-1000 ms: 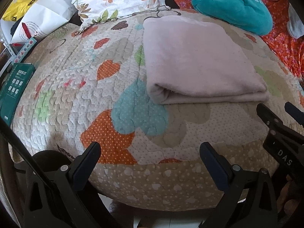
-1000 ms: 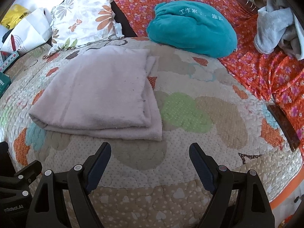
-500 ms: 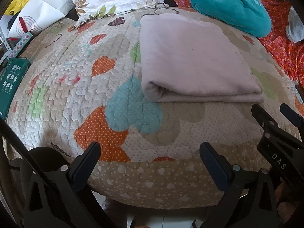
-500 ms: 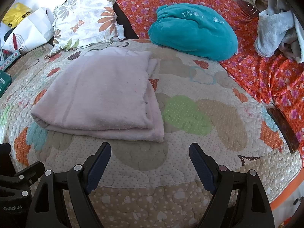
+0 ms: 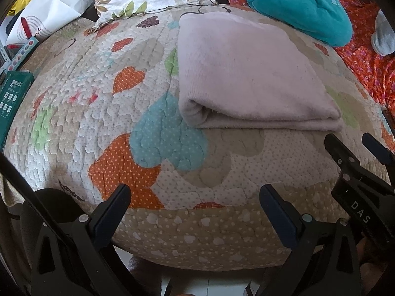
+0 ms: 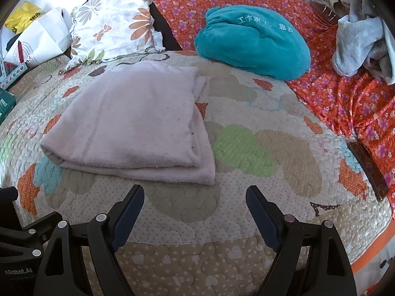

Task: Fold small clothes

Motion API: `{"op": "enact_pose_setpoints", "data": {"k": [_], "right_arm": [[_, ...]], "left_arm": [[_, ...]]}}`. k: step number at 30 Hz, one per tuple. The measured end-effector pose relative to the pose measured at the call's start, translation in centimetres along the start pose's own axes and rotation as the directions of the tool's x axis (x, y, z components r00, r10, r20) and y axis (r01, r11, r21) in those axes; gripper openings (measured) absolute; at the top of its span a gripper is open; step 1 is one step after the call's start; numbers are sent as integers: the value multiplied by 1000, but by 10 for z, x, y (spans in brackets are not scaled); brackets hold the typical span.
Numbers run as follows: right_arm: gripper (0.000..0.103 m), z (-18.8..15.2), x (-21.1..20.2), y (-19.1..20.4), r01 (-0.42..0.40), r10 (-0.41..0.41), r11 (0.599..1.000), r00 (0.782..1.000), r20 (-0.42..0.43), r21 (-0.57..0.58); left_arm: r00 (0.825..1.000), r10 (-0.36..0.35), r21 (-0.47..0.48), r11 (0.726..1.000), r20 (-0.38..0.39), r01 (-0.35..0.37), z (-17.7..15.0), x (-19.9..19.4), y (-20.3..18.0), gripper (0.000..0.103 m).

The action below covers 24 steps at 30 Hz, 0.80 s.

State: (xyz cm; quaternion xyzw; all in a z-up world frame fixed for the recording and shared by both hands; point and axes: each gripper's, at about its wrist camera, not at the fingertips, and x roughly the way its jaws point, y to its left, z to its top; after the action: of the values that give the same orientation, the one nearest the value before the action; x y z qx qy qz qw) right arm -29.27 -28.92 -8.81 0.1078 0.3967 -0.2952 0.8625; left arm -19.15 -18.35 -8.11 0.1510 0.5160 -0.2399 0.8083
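A pale pink cloth [image 5: 249, 74] [image 6: 138, 125] lies folded into a flat rectangle on the heart-patterned quilt [image 5: 118, 113] [image 6: 271, 162]. Its rolled fold faces left and its layered edges face the front. My left gripper [image 5: 195, 194] is open above the quilt's front edge, to the left of the cloth's near corner and holding nothing. My right gripper [image 6: 195, 194] is open too, hovering just in front of the cloth's right front corner, clear of it. The right gripper's fingers [image 5: 343, 153] also show at the right of the left wrist view.
A teal plush bundle [image 6: 251, 42] and a floral pillow [image 6: 116, 24] lie behind the cloth. Grey clothes [image 6: 358, 42] are heaped on the orange floral sheet [image 6: 345, 98] at the right. A dark phone [image 6: 367, 170] lies at the quilt's right edge. A green box [image 5: 12, 98] and white bag [image 5: 49, 12] stand left.
Both grippers have drawn back slightly toward the quilt's front edge, staying open. The folded cloth has not moved.
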Motion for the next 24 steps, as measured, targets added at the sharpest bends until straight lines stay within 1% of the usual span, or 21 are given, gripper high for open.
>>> {"op": "enact_pose_setpoints", "data": {"k": [10, 14, 16, 18, 22, 24], "right_arm": [[88, -2, 9, 7, 8, -10, 999, 999, -42, -37], [88, 0, 8, 11, -8, 4, 998, 998, -70, -59], [88, 7, 3, 15, -38, 32, 997, 996, -80, -70], [88, 15, -3, 20, -44, 37, 995, 996, -75, -90], [90, 36, -9, 24, -21, 15, 993, 998, -57, -116], [91, 44, -9, 25, 3, -9, 993, 999, -47, -122]], "left_arm": [[1000, -13, -24, 1000, 12, 13, 5, 3, 8, 103], [999, -26, -42, 999, 29, 28, 12, 1, 10, 103], [998, -40, -57, 997, 40, 42, 20, 0, 14, 103], [997, -52, -72, 996, 57, 56, 28, -4, 18, 103], [993, -66, -98, 992, 96, 76, 43, -13, 25, 103], [991, -72, -109, 990, 116, 85, 49, -18, 30, 103]]}}
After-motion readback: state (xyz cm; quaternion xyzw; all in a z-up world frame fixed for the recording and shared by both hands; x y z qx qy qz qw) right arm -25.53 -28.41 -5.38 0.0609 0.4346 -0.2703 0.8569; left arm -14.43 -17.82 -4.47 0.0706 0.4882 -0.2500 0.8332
